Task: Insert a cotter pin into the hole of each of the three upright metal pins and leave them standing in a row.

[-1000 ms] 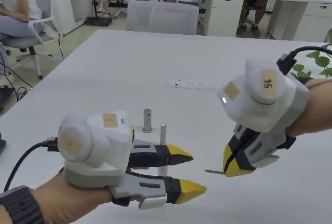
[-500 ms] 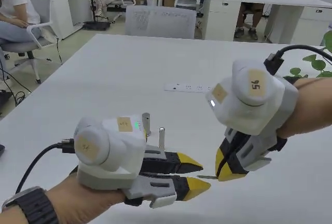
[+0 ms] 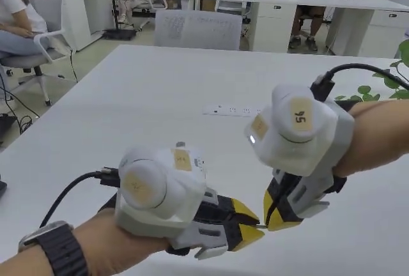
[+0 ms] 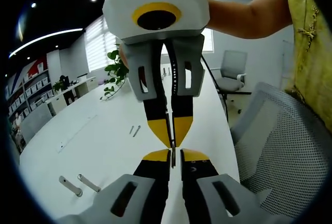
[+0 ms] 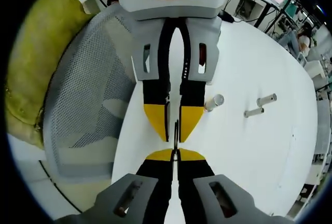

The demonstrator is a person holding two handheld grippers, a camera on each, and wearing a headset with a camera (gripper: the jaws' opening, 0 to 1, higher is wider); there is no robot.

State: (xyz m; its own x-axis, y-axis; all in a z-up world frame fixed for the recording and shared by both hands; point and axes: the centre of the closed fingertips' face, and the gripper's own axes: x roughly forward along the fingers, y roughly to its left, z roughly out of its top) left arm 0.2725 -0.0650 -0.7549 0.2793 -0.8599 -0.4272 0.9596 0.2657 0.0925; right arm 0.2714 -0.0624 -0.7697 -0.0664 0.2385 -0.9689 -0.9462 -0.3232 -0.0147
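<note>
In the right gripper view, the right gripper (image 5: 177, 154) has its jaws pinched shut on a thin grey metal cotter pin (image 5: 176, 145) that points to 12 o'clock into the nearly closed left gripper (image 5: 175, 137), whose hold I cannot tell, with the three short silver metal pins (image 5: 213, 101) at 2 o'clock.

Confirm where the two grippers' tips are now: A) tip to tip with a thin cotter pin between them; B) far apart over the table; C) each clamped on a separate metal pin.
A: the left gripper and right gripper meet tip to tip, the thin cotter pin running between them.
</note>
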